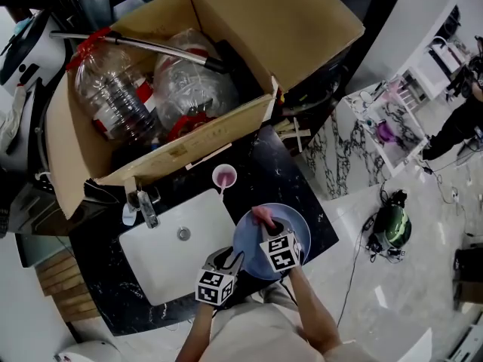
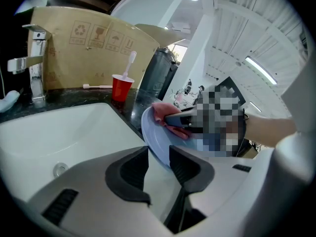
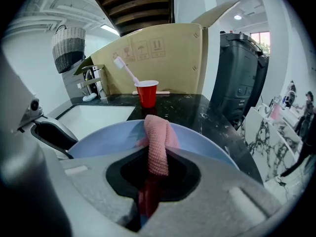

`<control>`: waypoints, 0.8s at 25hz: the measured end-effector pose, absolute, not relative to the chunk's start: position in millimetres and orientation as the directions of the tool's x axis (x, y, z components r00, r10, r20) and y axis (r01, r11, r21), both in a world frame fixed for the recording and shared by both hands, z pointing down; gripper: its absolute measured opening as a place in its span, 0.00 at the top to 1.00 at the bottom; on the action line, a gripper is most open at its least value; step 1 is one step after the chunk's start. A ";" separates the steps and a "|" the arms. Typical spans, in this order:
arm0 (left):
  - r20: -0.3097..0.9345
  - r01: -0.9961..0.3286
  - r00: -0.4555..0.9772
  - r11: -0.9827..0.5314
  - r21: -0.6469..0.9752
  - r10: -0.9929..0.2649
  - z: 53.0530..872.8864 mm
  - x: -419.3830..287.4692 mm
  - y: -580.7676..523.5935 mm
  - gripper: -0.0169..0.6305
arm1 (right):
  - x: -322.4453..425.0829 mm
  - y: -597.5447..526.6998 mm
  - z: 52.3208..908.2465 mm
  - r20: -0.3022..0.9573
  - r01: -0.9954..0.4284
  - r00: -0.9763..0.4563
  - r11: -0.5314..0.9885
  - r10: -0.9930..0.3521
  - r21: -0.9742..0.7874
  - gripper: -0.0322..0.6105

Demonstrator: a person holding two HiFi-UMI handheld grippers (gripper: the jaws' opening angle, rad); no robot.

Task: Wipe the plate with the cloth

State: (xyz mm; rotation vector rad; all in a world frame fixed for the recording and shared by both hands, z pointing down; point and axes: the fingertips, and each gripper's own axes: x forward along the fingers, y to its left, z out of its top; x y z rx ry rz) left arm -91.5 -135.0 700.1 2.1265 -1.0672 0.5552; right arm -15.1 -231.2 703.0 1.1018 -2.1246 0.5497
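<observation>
Both grippers meet low before the person, beside the sink. The left gripper pinches the blue plate by its rim, jaws nearly together. The right gripper is clamped on the pink cloth, which is pressed to the plate just ahead of its jaws. Farther ahead, a cardboard box bears recycling, glass and umbrella symbols.

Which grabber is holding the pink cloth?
The right gripper: the pink cloth is pinched between its jaws and drapes onto the blue plate. The left gripper grips the plate's rim instead.
</observation>
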 end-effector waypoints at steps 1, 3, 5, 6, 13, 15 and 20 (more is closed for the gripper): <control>0.630 -0.817 0.572 -0.429 0.385 -0.525 700.5 -91.4 -134.8 0.77 | -10.7 -232.1 703.5 0.727 -0.836 -0.409 0.546 -0.552 -0.056 0.90; 0.630 -0.818 0.571 -0.427 0.385 -0.526 700.8 -91.4 -134.3 0.77 | -1.0 -235.1 705.4 0.725 -0.845 -0.393 0.533 -0.565 -0.043 0.90; 0.629 -0.819 0.570 -0.425 0.386 -0.528 700.4 -91.5 -134.1 0.77 | 10.6 -237.5 706.5 0.731 -0.858 -0.369 0.513 -0.575 -0.030 0.90; 0.629 -0.819 0.570 -0.424 0.386 -0.528 700.3 -91.6 -134.1 0.77 | 16.5 -238.8 706.6 0.733 -0.865 -0.357 0.501 -0.579 -0.026 0.90; 0.628 -0.819 0.571 -0.421 0.390 -0.529 700.8 -90.4 -134.1 0.77 | 46.9 -240.5 696.2 0.746 -0.902 -0.288 0.431 -0.600 -0.002 0.90; 0.629 -0.819 0.571 -0.422 0.389 -0.528 700.9 -90.0 -134.1 0.77 | 47.3 -235.8 685.8 0.741 -0.905 -0.284 0.426 -0.608 0.002 0.90; 0.628 -0.819 0.571 -0.426 0.386 -0.529 700.2 -90.3 -134.3 0.77 | 31.7 -218.7 661.9 0.718 -0.893 -0.340 0.448 -0.608 -0.044 0.90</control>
